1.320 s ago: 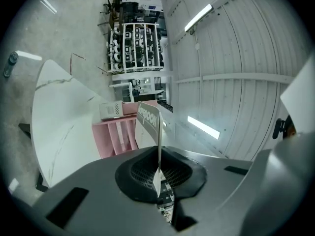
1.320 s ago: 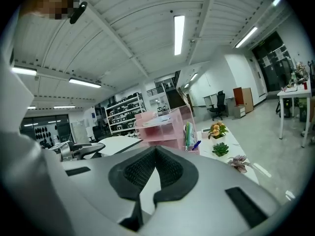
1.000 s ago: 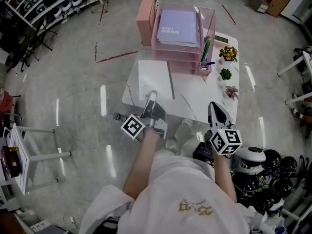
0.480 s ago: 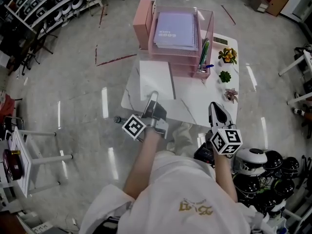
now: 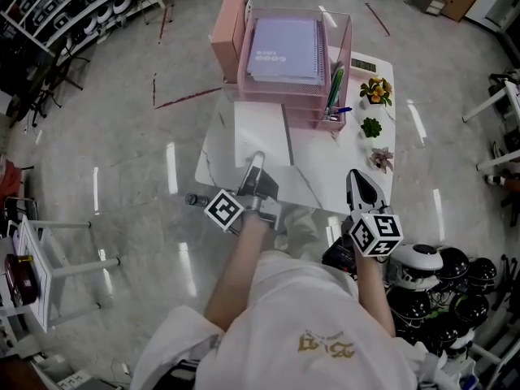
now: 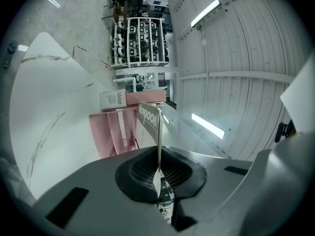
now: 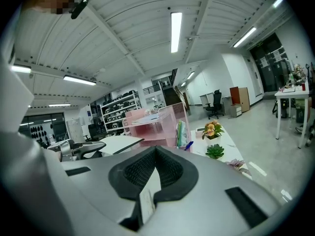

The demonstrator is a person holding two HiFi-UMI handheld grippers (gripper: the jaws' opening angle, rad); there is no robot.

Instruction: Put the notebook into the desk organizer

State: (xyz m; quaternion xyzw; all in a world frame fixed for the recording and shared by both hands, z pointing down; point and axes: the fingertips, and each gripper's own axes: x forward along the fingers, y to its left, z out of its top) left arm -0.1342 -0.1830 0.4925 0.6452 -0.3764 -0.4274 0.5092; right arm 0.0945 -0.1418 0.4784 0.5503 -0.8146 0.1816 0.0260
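FIRM GRIP: My left gripper [image 5: 257, 165] reaches forward on a bare, outstretched forearm [image 5: 236, 270]. It is rolled onto its side, with its jaws closed on the near edge of the white notebook [image 5: 262, 132]. My right gripper [image 5: 357, 179] sits off to the right, nearer my body. It points forward with its jaws pressed together on nothing, and its marker cube [image 5: 376, 234] faces up.

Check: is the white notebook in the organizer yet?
No, the white notebook lies in front of the pink desk organizer, outside it, with its near edge clamped in the left gripper.
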